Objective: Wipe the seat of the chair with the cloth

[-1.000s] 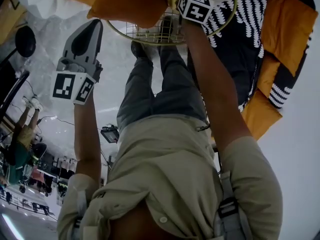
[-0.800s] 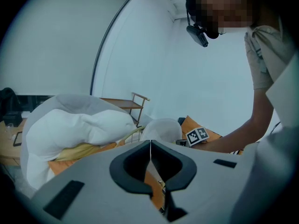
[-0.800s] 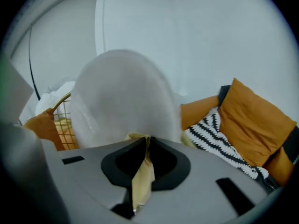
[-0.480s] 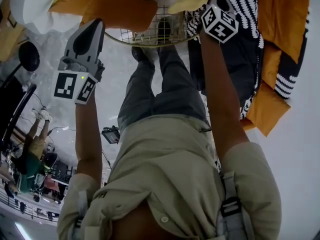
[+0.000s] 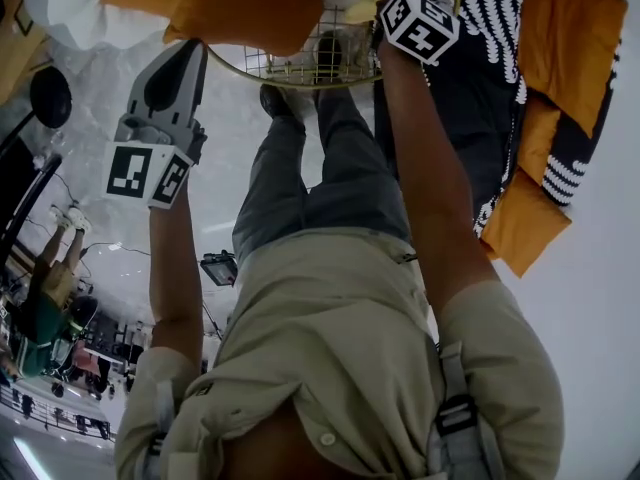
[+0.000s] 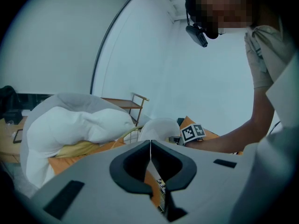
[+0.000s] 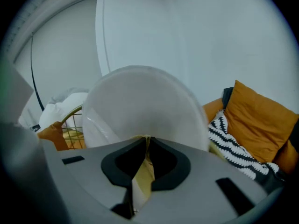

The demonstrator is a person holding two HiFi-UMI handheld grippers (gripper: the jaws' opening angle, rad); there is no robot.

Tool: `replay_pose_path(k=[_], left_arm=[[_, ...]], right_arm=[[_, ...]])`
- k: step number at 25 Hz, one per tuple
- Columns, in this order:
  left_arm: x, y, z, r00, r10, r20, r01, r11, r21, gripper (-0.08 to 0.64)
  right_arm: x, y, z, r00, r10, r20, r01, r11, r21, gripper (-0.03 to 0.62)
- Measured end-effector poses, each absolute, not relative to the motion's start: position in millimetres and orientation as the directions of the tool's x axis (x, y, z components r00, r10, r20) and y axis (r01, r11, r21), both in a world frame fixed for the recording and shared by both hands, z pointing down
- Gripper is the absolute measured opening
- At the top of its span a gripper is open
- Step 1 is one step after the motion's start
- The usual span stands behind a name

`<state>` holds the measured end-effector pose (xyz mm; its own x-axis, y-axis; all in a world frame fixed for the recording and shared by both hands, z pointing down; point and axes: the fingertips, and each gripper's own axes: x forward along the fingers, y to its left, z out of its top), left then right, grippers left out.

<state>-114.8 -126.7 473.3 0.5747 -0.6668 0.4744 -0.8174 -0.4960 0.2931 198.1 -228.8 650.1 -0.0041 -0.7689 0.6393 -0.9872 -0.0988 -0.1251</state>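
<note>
Right gripper point(image 7: 147, 139) jaws clamp the yellow cloth point(image 7: 141, 178) before the pale chair point(image 7: 140, 101) at frame centre, left gripper point(image 6: 150, 143) jaws closed empty; firm overlapping strokes advised.

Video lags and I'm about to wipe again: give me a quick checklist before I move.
1. Right gripper holds the cloth: ok, jaws shut on it.
2. Left gripper out of the way: ok, jaws together on nothing, held off to the side.
3. Chair in front of the right gripper: ok, its white shell fills the view just ahead.
4. Cloth touching the seat: cannot tell, the contact is hidden behind the jaws.
5. Orange pillow off the chair: ok, it lies to the chair's right.
</note>
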Motion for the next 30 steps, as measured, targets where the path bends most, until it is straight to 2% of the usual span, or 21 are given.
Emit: replay_pose_path(k=[7,11,17,26,30], left_arm=[[-151,-113,482,0.523,-0.701,0.485,-0.852,-0.434,0.293,0.02],[-168,-109,480,0.498,-0.72,0.484,-0.867,-0.407,0.287,0.02],[-172,-109,474,0.497,-0.727,0.474,-0.868,-0.409,0.282,0.02],[-162,-121,419,0.521,-0.747,0.412,-0.853,-0.465,0.235,0.02],[-163,-121,387,0.518,-0.764,0.384,-0.855,-0.48,0.198,0.02]], right_arm=[[23,-269,639,-0.284,-0.765,0.578,-0.958,0.198,-0.209,0.043],[-6,-278,627,-0.312,-0.77,0.556,-0.948,0.218,-0.23,0.043],[41,-271,631,-0.236,-0.774,0.588,-0.97,0.148,-0.193,0.041],[214,-256,584,0.047,-0.811,0.583,-0.991,-0.11,-0.073,0.041],[263,-246,559,0.111,-0.793,0.599,-0.985,-0.168,-0.041,0.04]])
